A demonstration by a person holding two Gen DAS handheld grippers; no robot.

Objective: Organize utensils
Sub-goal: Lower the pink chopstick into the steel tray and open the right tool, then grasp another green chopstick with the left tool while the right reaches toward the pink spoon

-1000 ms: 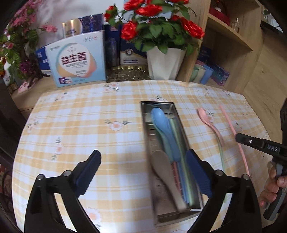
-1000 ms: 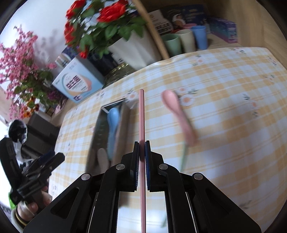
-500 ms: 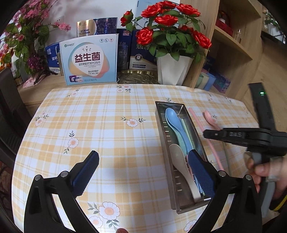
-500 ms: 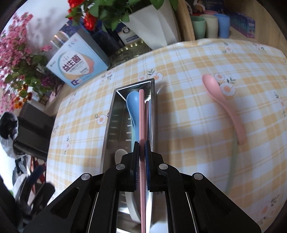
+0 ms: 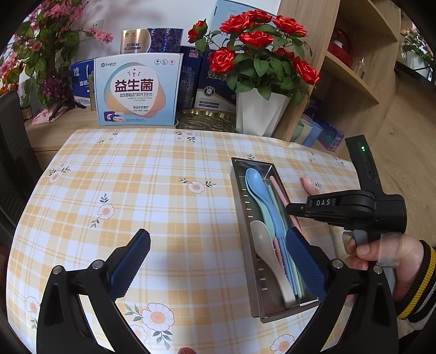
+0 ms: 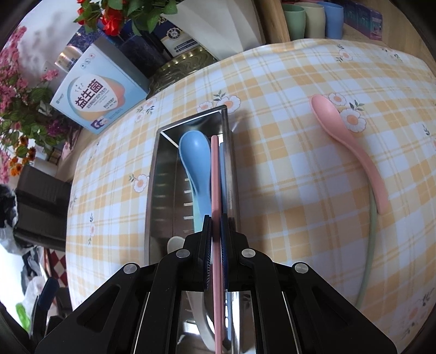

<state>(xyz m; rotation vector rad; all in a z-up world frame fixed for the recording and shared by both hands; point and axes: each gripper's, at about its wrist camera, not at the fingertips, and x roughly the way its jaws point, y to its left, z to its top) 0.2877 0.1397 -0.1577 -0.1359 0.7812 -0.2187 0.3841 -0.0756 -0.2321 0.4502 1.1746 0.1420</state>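
Observation:
A long steel tray [image 5: 241, 190] [image 6: 154, 174] lies on the checked tablecloth and holds a blue spoon [image 5: 259, 190] [image 6: 194, 155], a beige spoon [image 5: 268, 250] and several chopsticks. My right gripper [image 6: 215, 217] [image 5: 293, 209] is shut on a pink chopstick [image 6: 215, 168] [image 5: 279, 188] and holds it lengthwise over the tray's right side. A pink spoon [image 6: 346, 139] and a pale green chopstick [image 6: 372, 234] lie on the cloth right of the tray. My left gripper [image 5: 218, 250] is open and empty above the cloth, near the tray's near end.
A white pot of red roses [image 5: 259, 111], printed boxes [image 5: 136, 89] and a gold dish [image 5: 204, 119] stand behind the table. Cups [image 6: 310, 16] sit on a wooden shelf at the back right. A dark chair [image 6: 41, 207] stands at the left.
My right gripper has carried the pink chopstick left from above the cloth to over the tray and lower into it. My left gripper has drawn back and shifted left a little.

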